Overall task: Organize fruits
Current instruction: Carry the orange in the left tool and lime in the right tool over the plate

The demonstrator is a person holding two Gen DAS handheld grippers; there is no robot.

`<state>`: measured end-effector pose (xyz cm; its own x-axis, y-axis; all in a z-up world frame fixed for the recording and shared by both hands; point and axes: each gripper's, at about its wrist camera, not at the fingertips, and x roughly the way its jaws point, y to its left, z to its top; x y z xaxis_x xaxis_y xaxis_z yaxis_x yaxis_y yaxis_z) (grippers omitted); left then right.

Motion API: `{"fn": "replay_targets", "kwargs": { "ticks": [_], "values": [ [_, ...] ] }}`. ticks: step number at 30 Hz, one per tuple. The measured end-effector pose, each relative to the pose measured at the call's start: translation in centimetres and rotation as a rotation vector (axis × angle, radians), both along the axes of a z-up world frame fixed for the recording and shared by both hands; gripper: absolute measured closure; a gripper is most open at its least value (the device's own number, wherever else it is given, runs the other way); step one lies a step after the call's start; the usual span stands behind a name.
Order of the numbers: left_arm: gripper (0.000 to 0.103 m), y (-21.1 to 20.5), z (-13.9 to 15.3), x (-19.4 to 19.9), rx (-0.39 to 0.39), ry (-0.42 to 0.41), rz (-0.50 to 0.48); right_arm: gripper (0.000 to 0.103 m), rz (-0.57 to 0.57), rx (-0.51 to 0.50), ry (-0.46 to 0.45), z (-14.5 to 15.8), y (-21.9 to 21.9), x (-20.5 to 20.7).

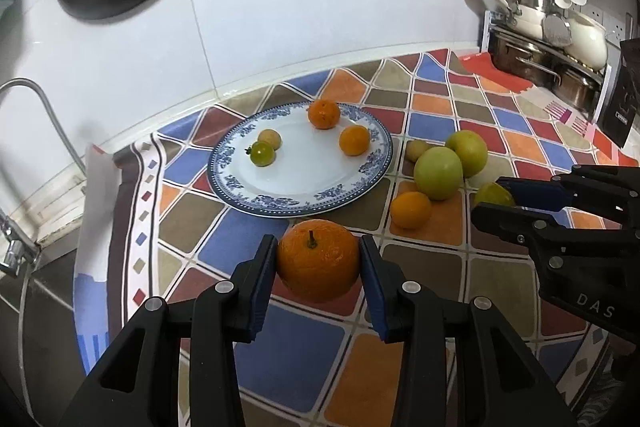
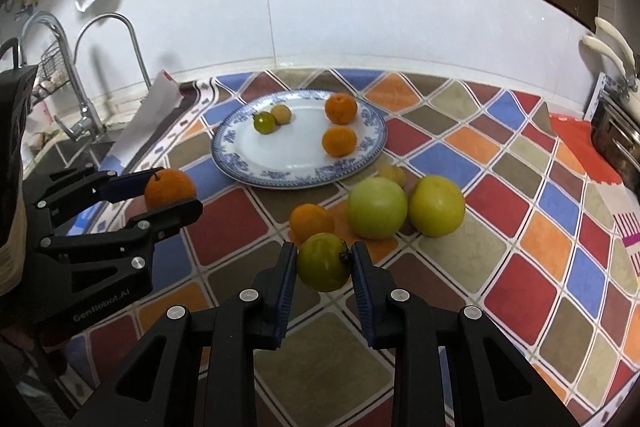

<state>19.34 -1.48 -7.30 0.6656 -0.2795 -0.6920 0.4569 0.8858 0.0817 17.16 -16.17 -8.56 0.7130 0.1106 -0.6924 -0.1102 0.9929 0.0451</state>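
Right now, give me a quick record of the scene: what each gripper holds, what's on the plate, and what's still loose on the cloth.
left gripper: shut on orange
right gripper: shut on green tomato
plate: four small fruits, two orange, one green, one yellowish
cloth: two big green fruits, one small orange one, one small yellowish one, beside the plate

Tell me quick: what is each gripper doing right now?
Left gripper: shut on an orange, lifted off the tablecloth.
Right gripper: shut on a green tomato.
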Motion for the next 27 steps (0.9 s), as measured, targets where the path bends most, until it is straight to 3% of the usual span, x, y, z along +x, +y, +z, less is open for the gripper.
{"fn": "replay_targets", "kwargs": {
  "ticks": [27],
  "values": [
    [0.062, -0.7, 4.6, -4.3, -0.036, -0.124, 0.127, 0.075, 0.125, 0.013, -0.152, 4.8, -1.1, -2.2]
  ]
}}
